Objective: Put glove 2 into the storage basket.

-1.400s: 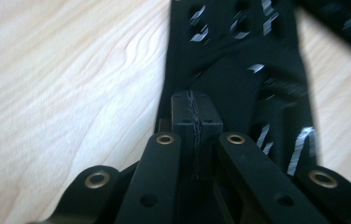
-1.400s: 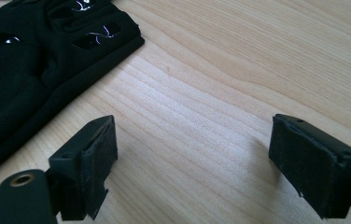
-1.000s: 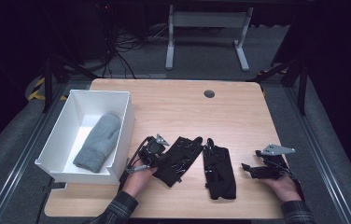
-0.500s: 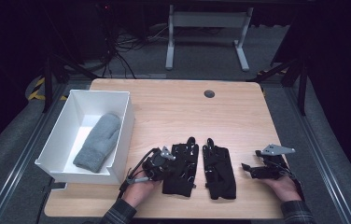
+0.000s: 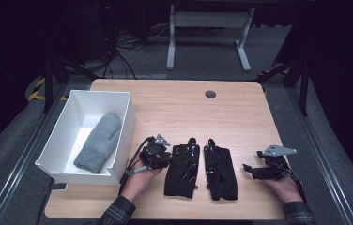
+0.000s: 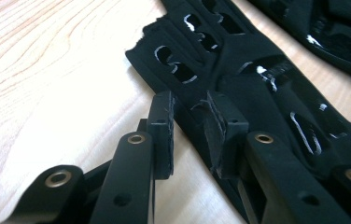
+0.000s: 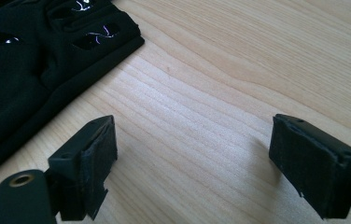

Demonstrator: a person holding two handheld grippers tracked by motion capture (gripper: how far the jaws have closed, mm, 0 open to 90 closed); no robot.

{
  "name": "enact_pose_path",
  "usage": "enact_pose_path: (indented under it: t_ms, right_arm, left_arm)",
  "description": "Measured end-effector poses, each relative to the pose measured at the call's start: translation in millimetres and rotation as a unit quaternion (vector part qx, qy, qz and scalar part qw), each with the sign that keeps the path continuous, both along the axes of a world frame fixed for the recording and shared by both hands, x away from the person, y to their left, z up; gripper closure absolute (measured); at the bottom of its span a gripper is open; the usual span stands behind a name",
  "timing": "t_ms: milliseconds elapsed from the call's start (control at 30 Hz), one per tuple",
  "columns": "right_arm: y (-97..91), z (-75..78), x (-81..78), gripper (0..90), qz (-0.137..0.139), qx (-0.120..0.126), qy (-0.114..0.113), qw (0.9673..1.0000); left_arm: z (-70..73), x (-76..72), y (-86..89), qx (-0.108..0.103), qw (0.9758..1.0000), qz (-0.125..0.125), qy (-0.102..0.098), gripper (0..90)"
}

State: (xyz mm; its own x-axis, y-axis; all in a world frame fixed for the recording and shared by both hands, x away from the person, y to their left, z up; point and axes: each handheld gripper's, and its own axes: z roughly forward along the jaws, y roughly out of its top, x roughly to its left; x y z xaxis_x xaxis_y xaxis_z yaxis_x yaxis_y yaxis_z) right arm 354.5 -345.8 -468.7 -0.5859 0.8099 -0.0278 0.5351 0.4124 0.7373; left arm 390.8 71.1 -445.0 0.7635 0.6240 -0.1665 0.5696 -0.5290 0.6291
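Note:
Two black gloves lie flat side by side near the table's front edge, the left glove (image 5: 181,164) and the right glove (image 5: 220,166). My left gripper (image 5: 165,157) is at the left glove's left edge. Its jaws have just been opening, and in the left gripper view (image 6: 190,107) the edge of that glove (image 6: 257,88) runs between the parted pads without being pinched. To the right of the gloves, my right gripper (image 5: 249,168) rests with its jaws wide apart over bare wood (image 7: 192,135); a corner of the right glove (image 7: 33,51) lies off to its left.
A white bin (image 5: 124,123) stands at the table's left with a grey mitten (image 5: 98,143) inside. The wooden table (image 5: 193,108) has a round cable hole (image 5: 210,94) near its far edge. A table frame and cables stand on the dark floor behind.
The left glove, tilted in my left gripper a second ago, now lies straight beside the other glove. The left jaws have parted and the gripper has drawn back leftward. The right gripper has not moved.

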Motion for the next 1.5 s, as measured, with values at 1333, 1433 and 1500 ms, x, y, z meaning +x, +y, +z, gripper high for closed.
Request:
enact_pose_path:
  t_ms: [1333, 1433, 1500]
  right_arm:
    - [43.3, 10.7, -15.1, 90.0, 0.163, 0.024, 0.048, 0.9852]
    - [45.5, 10.7, -15.6, 90.0, 0.165, 0.022, 0.050, 0.9848]
    - [47.2, 10.5, -15.4, 90.0, 0.168, 0.022, 0.050, 0.9843]
  left_arm:
    - [-10.4, 4.4, -8.5, 0.010, 0.9992, 0.040, -0.003, 88.0]
    - [-9.7, 7.9, -4.4, 0.007, 0.9986, 0.052, -0.006, 88.1]
    - [-8.7, 10.6, -1.7, 0.002, 0.9982, 0.060, -0.008, 88.1]
